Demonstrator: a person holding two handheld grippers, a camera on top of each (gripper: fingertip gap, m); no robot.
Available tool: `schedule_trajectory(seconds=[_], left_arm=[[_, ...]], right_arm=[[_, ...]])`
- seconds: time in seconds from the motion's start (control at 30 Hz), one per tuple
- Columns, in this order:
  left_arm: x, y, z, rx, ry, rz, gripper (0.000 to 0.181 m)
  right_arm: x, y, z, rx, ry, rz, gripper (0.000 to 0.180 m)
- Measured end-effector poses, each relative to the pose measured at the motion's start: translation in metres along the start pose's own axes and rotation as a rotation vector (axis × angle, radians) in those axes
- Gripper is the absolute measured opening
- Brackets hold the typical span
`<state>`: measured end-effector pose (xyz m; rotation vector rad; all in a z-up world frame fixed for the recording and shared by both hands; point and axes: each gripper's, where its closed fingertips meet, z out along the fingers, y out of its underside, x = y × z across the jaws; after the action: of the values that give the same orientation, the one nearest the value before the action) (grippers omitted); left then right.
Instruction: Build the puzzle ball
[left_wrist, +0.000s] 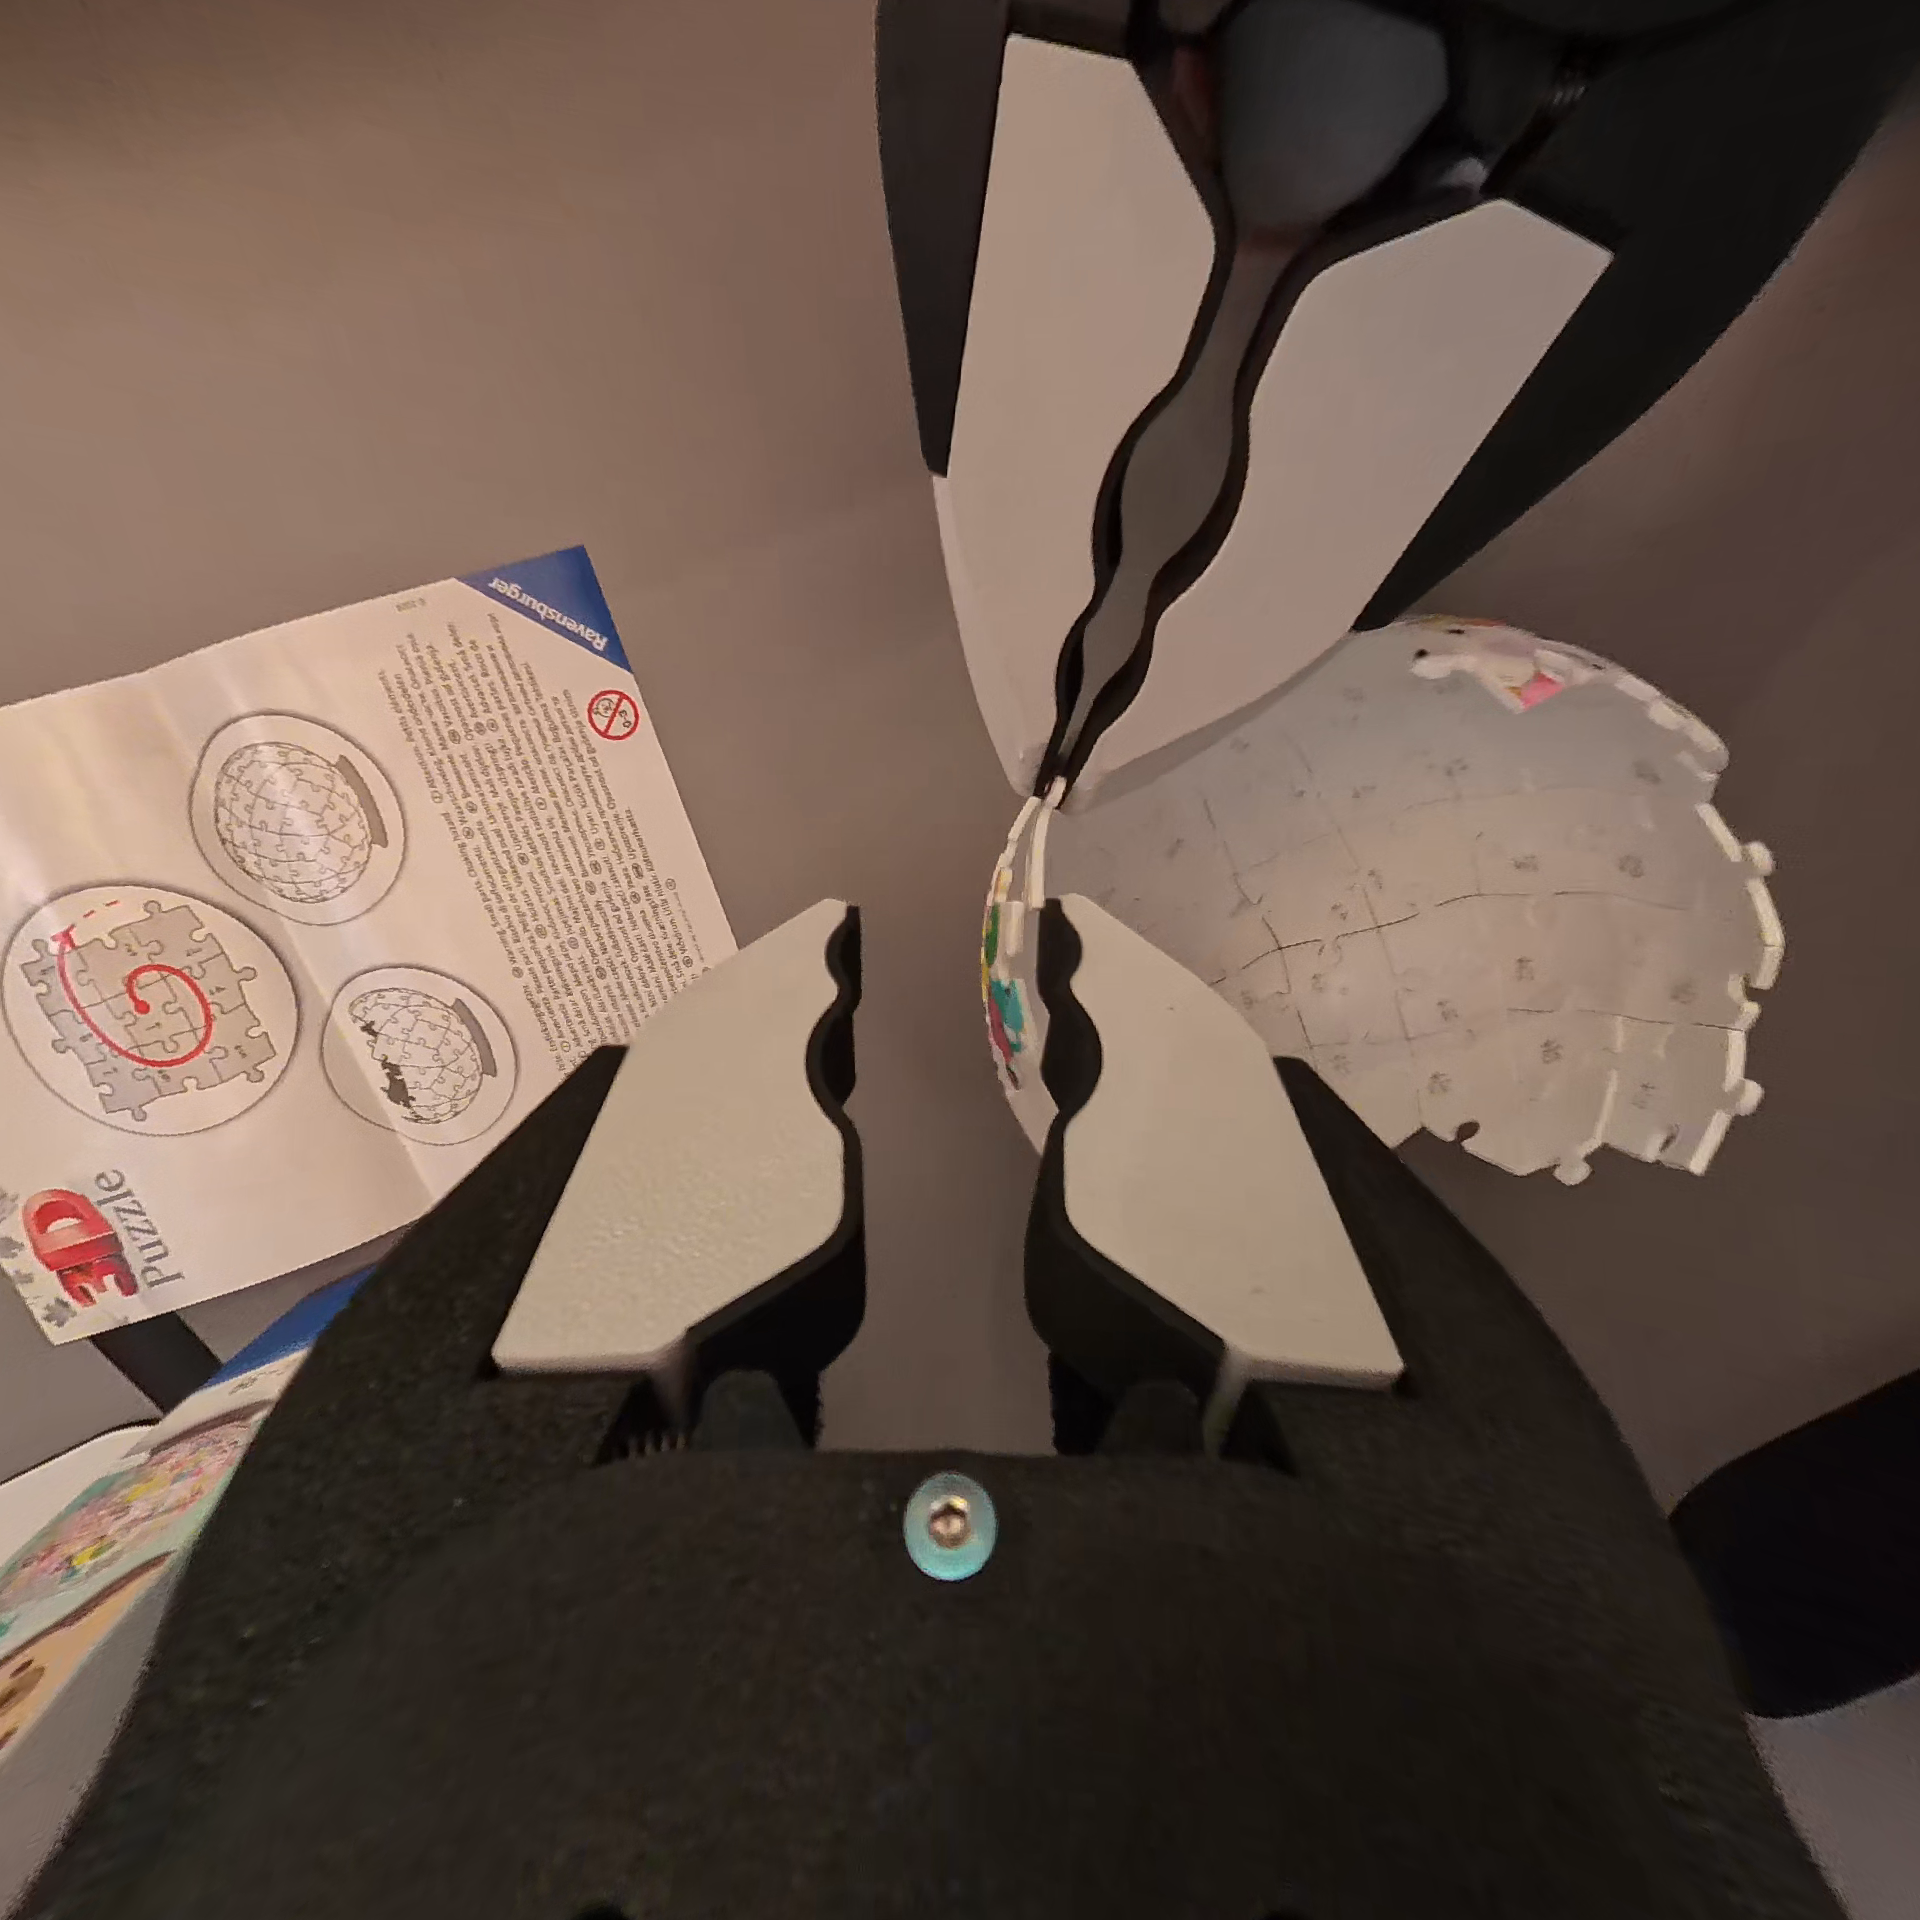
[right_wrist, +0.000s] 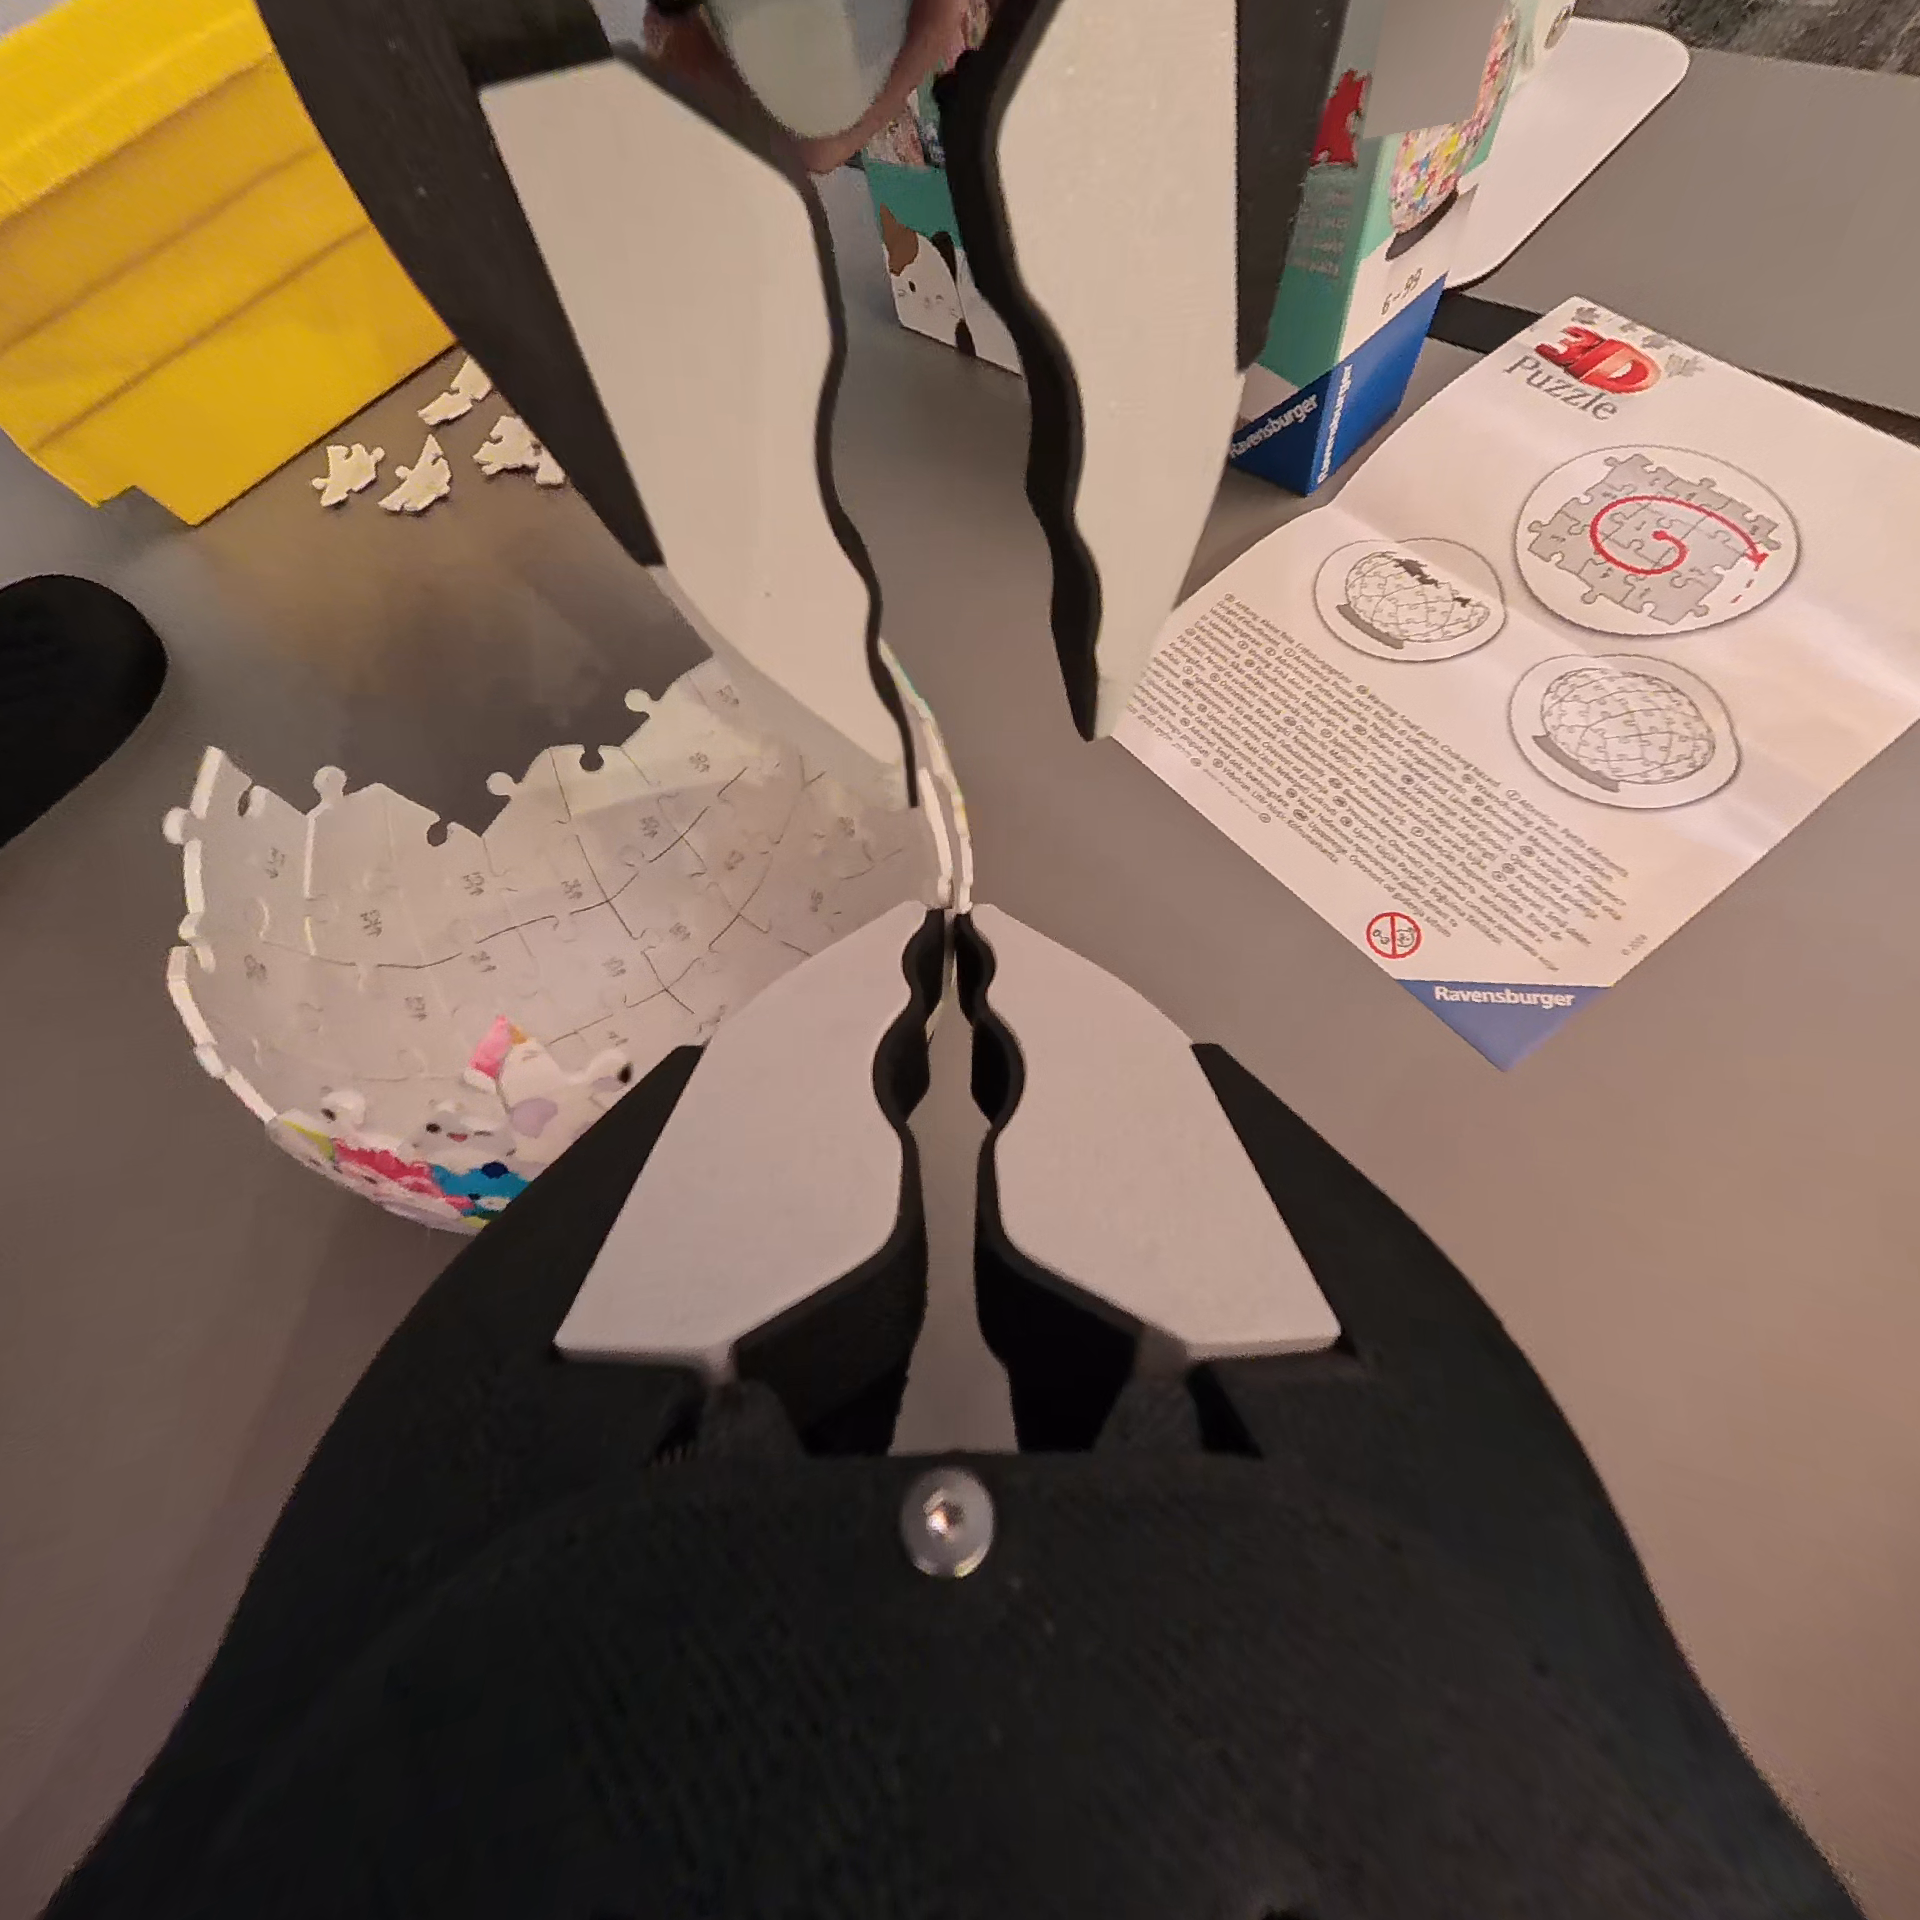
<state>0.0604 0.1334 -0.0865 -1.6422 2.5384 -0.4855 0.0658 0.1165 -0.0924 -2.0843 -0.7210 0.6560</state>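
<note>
Your right gripper (right_wrist: 951, 914) pinches the half-built ball (right_wrist: 436, 935) by its rim, white numbered inside up, while your left gripper (left_wrist: 948, 914) gapes wide beside it.

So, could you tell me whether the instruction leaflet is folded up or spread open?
Spread open. The instruction leaflet lies flat on the table, its crease lines and three round diagrams all showing.

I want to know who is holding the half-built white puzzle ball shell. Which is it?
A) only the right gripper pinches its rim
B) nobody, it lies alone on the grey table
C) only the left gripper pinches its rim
A: the right gripper is closed on the rim of the half-built white puzzle ball shell, while the left gripper is open beside it.
</note>
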Motion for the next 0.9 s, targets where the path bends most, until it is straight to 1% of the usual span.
schedule_trajectory(seconds=[0.37,0.6,0.9], left_arm=[[0.0035,-0.0002,0.0084,-0.081,0.015,0.039,0.019],[0.0068,-0.0009,0.0099,-0.089,0.02,0.077,0.007],[0.0058,-0.001,0.0099,-0.081,-0.007,0.099,0.004]], right_arm=[[0.0034,0.0006,-0.002,0.0,0.014,0.053,0.003],[0.0053,0.0013,-0.0033,-0.008,0.037,0.042,0.003],[0.0047,0.0016,-0.003,-0.011,0.052,0.008,0.004]])
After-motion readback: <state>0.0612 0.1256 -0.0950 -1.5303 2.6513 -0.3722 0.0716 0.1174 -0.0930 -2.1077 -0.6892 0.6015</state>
